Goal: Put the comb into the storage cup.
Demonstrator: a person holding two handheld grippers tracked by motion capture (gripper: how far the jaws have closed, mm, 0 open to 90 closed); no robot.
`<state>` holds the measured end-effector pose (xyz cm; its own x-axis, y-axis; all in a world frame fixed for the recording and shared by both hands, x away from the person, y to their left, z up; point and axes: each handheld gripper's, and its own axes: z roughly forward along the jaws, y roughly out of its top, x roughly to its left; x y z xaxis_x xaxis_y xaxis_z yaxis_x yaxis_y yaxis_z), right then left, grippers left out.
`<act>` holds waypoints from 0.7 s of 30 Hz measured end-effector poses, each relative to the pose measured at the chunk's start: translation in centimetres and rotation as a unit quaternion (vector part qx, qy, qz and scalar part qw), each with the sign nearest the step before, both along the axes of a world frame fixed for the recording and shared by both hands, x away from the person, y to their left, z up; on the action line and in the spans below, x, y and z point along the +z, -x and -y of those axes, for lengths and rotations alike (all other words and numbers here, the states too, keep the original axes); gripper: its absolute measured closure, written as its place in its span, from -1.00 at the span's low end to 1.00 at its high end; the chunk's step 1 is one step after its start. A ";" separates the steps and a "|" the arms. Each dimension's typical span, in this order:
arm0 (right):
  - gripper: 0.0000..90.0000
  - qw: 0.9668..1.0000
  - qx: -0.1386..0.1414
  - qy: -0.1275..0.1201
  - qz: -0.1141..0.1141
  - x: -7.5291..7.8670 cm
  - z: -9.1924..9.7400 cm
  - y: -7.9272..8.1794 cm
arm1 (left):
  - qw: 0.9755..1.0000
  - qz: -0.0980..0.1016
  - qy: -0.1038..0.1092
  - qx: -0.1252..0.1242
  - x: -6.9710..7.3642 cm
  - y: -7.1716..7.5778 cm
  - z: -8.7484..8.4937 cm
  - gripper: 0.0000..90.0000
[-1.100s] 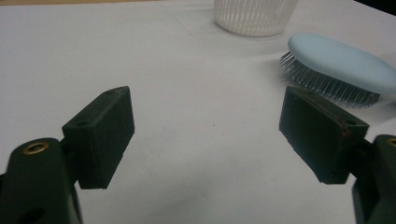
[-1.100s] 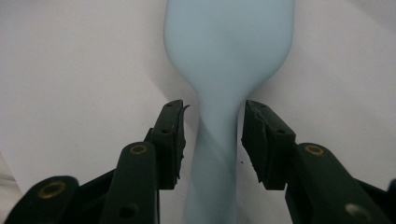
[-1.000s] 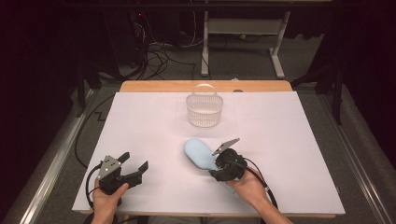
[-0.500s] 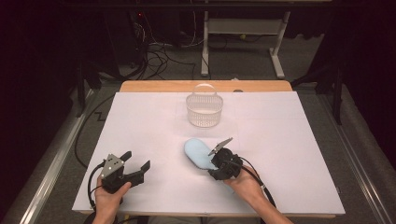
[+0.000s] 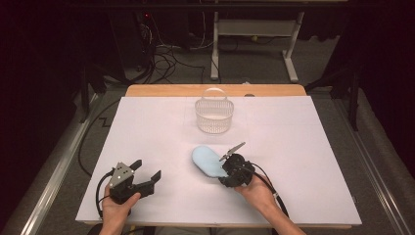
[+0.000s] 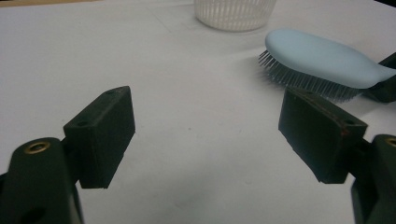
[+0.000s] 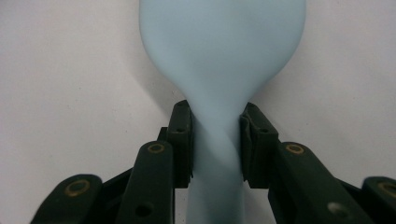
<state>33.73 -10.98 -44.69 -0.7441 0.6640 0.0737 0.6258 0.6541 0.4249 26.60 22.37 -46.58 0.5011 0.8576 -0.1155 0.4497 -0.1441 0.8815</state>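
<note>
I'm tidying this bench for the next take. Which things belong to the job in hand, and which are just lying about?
In the job:
- light blue hairbrush, handle clamped by the right gripper, whose jaws have just been closing
- white plastic basket, probably

Lying about:
- left gripper, open, idle
- cables on the floor

We see a smooth, matt pale-blue plastic hairbrush (image 5: 209,163) with fine bristles, a white slatted plastic basket (image 5: 214,115), a matt white paper-like sheet (image 5: 303,147) over a wooden table edge (image 5: 166,90), and matt black gripper pads (image 6: 105,133).
</note>
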 end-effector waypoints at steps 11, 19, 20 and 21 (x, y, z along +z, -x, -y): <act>0.57 1.000 -0.005 -0.002 0.001 0.0 0.0 0.0 | 1.000 -0.002 -0.004 -0.012 0.1 0.0 0.6 -0.57; 0.57 1.000 -0.004 0.007 0.005 0.1 -0.1 0.1 | 1.000 0.000 -0.005 -0.014 0.2 0.1 0.5 -0.57; 0.57 1.000 -0.006 0.007 0.004 0.1 -0.2 0.2 | 1.000 0.000 -0.006 -0.014 0.2 0.1 0.5 -0.57; 0.58 1.000 -0.006 0.008 0.005 0.1 -0.2 0.2 | 1.000 0.000 -0.006 -0.014 0.2 0.1 0.5 -0.57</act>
